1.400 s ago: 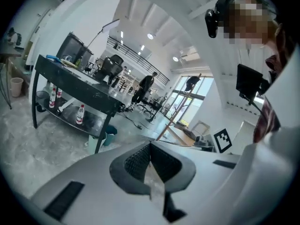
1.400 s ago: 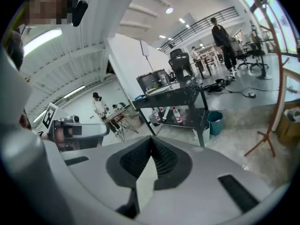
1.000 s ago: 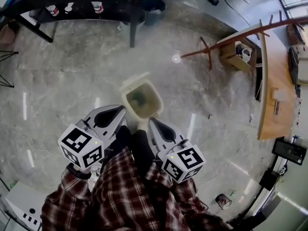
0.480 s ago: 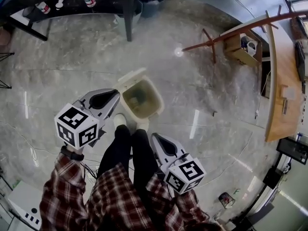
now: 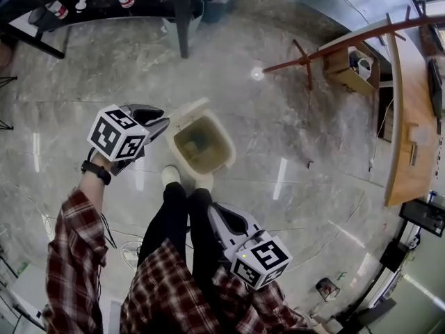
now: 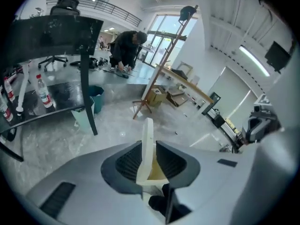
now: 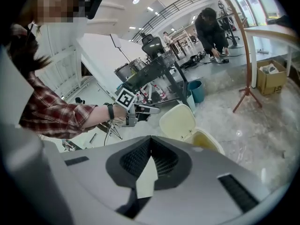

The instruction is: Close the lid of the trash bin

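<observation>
The cream trash bin [image 5: 227, 145] stands open on the grey floor, its lid [image 5: 188, 111] tipped up at the far side. My left gripper [image 5: 164, 122] is at the lid's left edge, fingertips very near it. In the left gripper view the lid [image 6: 148, 135] shows edge-on in the narrow gap between the parted jaws of the left gripper [image 6: 147, 148]; whether the pads touch it I cannot tell. My right gripper [image 5: 214, 213] hangs low by my legs, short of the bin, with its jaws shut and empty [image 7: 150, 142]. Its view shows the lid [image 7: 178, 123], the bin [image 7: 208, 142] and the left gripper [image 7: 152, 109].
A black table [image 5: 104, 2] with bottles and a teal bin [image 5: 217, 9] stand at the back. A wooden coat rack [image 5: 327, 53], a cardboard box [image 5: 348, 72] and a long wooden desk [image 5: 407, 117] are at the right. My shoe [image 5: 170, 175] is beside the bin. A person [image 6: 124, 50] bends far off.
My left gripper has swung forward and right, up to the lid's left edge. The right gripper has dropped back toward my legs. The lid still stands open.
</observation>
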A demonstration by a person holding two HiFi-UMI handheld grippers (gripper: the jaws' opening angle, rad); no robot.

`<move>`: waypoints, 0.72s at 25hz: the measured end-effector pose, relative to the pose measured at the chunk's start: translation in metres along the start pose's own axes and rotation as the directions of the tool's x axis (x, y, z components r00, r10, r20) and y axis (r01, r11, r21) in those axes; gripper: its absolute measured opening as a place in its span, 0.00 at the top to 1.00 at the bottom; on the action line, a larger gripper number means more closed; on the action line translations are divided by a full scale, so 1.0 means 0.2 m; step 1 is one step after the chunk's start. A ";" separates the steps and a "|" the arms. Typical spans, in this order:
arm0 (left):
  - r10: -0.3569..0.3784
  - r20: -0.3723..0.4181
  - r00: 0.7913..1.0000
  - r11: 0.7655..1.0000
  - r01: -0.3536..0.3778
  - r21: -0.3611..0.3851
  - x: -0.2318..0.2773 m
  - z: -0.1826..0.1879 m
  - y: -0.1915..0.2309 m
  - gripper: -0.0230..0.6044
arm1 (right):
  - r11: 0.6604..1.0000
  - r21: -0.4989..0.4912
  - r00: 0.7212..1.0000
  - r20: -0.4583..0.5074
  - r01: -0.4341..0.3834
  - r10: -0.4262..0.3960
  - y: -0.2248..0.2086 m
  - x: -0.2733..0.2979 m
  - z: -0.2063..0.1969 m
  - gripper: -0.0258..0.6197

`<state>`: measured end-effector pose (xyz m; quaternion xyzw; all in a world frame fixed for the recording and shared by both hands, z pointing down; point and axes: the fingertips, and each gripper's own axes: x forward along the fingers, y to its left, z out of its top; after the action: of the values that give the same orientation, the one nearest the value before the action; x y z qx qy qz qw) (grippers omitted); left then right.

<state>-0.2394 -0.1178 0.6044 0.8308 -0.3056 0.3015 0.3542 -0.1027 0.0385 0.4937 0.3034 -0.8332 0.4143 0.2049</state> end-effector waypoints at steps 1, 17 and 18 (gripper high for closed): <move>-0.011 -0.028 1.000 1.000 0.011 0.012 0.03 -0.02 0.02 0.83 | 1.000 0.002 1.000 -0.005 0.000 0.000 0.00 0.00 -0.01 0.94; -0.265 -0.202 0.943 0.963 0.270 -0.004 0.25 -0.23 -0.27 0.83 | 0.999 0.045 1.000 0.011 0.021 -0.022 -0.05 -0.03 -0.04 0.94; -0.278 -0.214 0.936 0.959 0.284 -0.005 0.27 -0.26 -0.30 0.83 | 0.999 0.046 1.000 0.015 0.024 -0.024 -0.05 -0.03 -0.05 0.94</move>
<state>-0.1757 -0.0596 0.6488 0.8335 -0.1401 0.3389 0.4133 -0.0895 0.0431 0.5011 0.3213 -0.8213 0.4285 0.1963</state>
